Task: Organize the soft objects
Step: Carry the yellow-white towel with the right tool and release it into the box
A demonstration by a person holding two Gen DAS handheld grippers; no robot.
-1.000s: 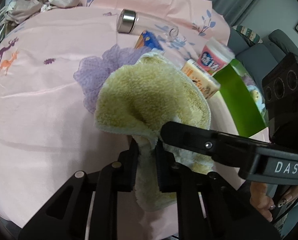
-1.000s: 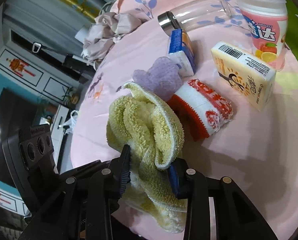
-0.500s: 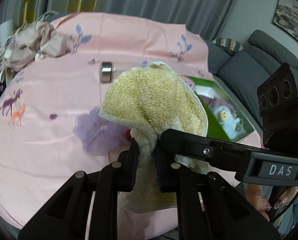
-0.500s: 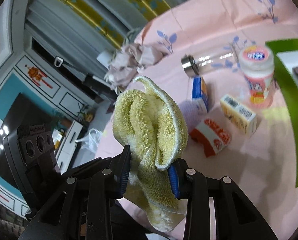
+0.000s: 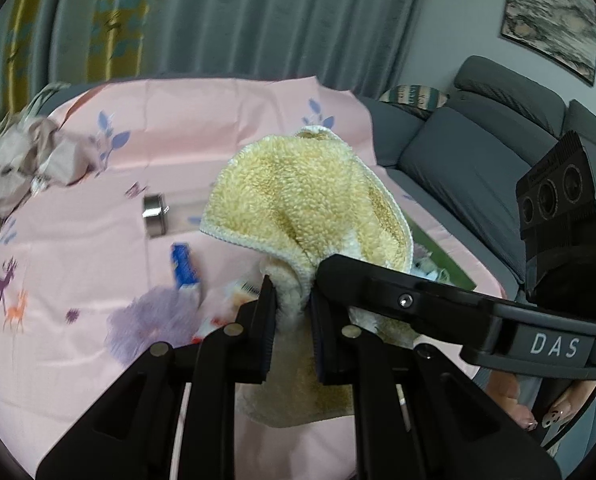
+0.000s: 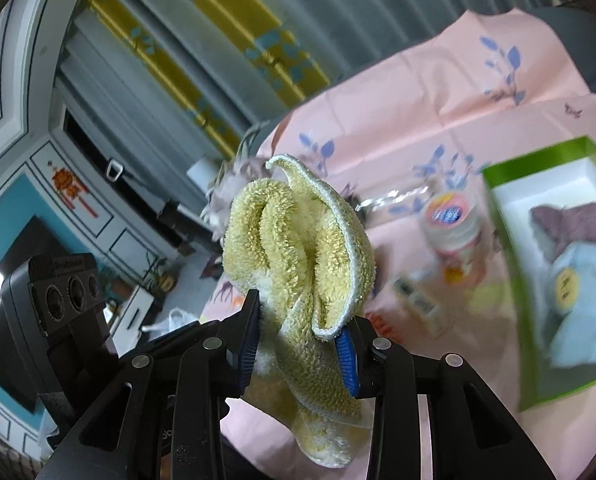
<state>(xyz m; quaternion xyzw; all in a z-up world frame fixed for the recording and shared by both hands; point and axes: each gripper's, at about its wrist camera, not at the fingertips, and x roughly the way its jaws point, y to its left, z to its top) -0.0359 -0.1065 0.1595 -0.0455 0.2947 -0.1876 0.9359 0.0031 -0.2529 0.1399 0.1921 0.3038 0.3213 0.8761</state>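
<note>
**Yellow towel held up by both grippers**

Towel is fluffy pale yellow terry with a white stitched edge, bunched into folds, top ballooning above the jaws and a tail hanging below. It is up in the air over the pink cloth, touching nothing on it. Left gripper is pinched nearly closed on a thin fold. Right gripper is clamped on a thicker wad, jaws part-way apart, blue pads pressing both sides.

In the right view, a green box sits right, white inside, with a blue plush and something mauve in it; its right side is cut off. A pink-lidded jar stands left of the box.

In the left view, a purple puff, blue pack and steel cap lie on the cloth, left of the towel. The towel hides the items behind it; packs near the jar are motion-blurred, labels unreadable. Far left, a crumpled beige heap is partly cut off.
</note>
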